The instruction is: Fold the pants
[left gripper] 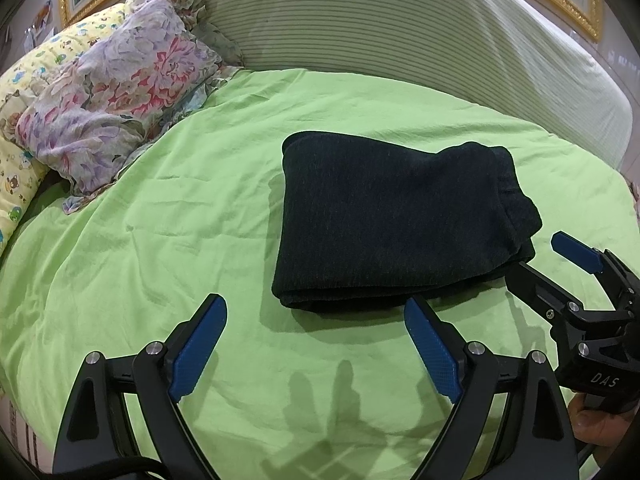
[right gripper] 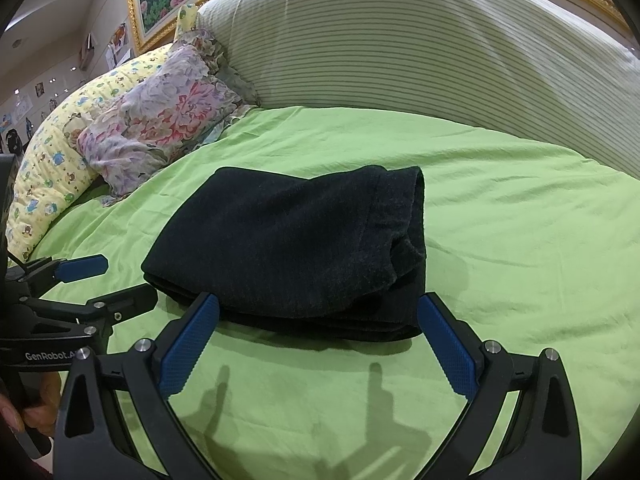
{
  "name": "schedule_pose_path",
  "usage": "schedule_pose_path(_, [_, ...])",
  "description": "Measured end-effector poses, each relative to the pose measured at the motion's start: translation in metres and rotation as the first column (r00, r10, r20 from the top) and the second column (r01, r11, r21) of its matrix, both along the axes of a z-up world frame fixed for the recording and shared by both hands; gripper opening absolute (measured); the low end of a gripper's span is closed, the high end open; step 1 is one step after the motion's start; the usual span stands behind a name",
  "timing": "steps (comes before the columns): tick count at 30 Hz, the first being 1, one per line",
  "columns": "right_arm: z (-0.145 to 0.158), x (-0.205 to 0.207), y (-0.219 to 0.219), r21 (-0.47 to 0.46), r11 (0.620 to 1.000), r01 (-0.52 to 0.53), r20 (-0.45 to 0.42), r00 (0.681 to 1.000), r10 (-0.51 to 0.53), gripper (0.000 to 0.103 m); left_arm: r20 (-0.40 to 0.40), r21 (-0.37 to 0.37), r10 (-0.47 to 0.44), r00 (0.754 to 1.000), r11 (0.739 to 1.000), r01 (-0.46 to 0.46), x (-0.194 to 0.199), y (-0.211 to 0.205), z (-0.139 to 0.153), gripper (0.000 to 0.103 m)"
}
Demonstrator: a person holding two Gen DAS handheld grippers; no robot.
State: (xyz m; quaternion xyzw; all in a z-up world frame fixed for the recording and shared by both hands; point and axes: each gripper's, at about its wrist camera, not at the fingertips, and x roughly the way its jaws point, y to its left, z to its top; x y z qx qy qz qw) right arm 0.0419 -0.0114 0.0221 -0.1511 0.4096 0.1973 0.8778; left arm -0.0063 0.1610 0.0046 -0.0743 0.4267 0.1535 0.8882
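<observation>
Although folded down to a thick, layered rectangle, the dark knit pants point(left gripper: 392, 220) lie loose on the green bedsheet point(left gripper: 160, 240), about the middle of the bed, with stacked edges showing along the near side and a bunched end toward three o'clock in the left wrist view. Judging by this compact shape, the folding looks nearly or wholly finished. Both tools are empty: the left gripper point(left gripper: 316, 344) hovers with jaws spread wide just short of the bundle's near edge at six o'clock, and the right gripper point(right gripper: 318, 340), equally agape, has its blue fingertips point(right gripper: 208, 312) just beside the bundle's near corners, whether touching I cannot tell. At ten o'clock sits a floral pillow point(left gripper: 116, 96) against a yellow cartoon-print quilt point(left gripper: 24, 92), with a striped headboard cushion point(left gripper: 400, 24) at twelve. Chief risk: a fingertip dragging the near edge could peel the top layers askew, since the soft knit stack is unpinned and the bunched end already sits unevenly.
</observation>
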Motion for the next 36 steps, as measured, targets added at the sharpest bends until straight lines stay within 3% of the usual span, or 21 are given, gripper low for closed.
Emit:
schedule_pose_path(19, [0.005,0.004,-0.005,-0.004,1.0,0.016,0.009,1.0,-0.016,0.099,-0.012,0.021,0.0,1.0,1.0,0.001,0.005,0.001,0.002,0.091])
schedule_pose_path(36, [0.01,0.01,-0.001,0.019,0.999,0.03,0.01,0.999,-0.03,0.099,-0.003,-0.025,0.042,0.999,0.999,-0.042,0.014,0.014,0.01,0.091])
